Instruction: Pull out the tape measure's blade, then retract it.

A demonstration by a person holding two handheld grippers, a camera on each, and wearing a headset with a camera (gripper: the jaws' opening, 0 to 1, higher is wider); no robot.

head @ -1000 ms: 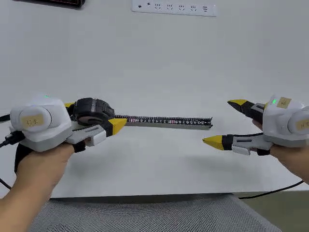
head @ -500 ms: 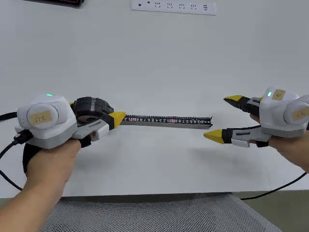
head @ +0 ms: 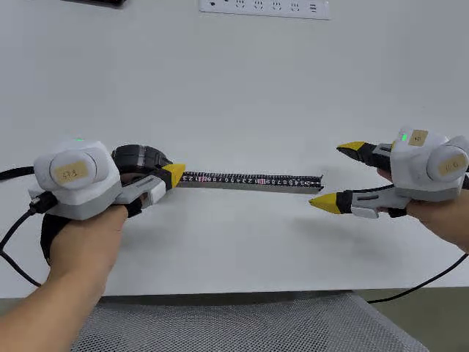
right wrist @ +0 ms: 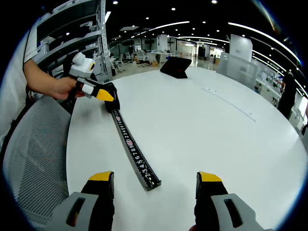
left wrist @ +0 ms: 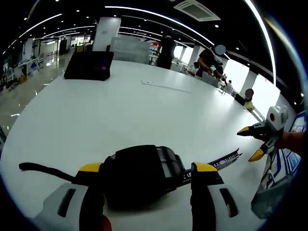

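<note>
A black tape measure case (head: 139, 160) (left wrist: 142, 173) sits on the white table, with my left gripper (head: 146, 166) (left wrist: 147, 168) shut on it. Its blade (head: 249, 180) (right wrist: 132, 147) lies pulled out flat to the right, and its end hook (head: 320, 180) stops just short of my right gripper (head: 337, 176) (right wrist: 155, 176). That gripper is open, with nothing between its yellow tips; the blade end (right wrist: 151, 183) lies just ahead of them. The blade (left wrist: 224, 160) and right gripper (left wrist: 257, 142) show at the right of the left gripper view.
A white power strip (head: 264, 7) lies at the table's far edge. A dark laptop-like object (left wrist: 89, 65) (right wrist: 177, 66) stands farther back. A grey mesh chair (head: 220, 326) is below the near edge. Black cables (head: 15, 235) trail from both grippers.
The right gripper has risen a little and edged toward the blade's end, still open. The left gripper keeps hold of the case; the blade's length looks unchanged.
</note>
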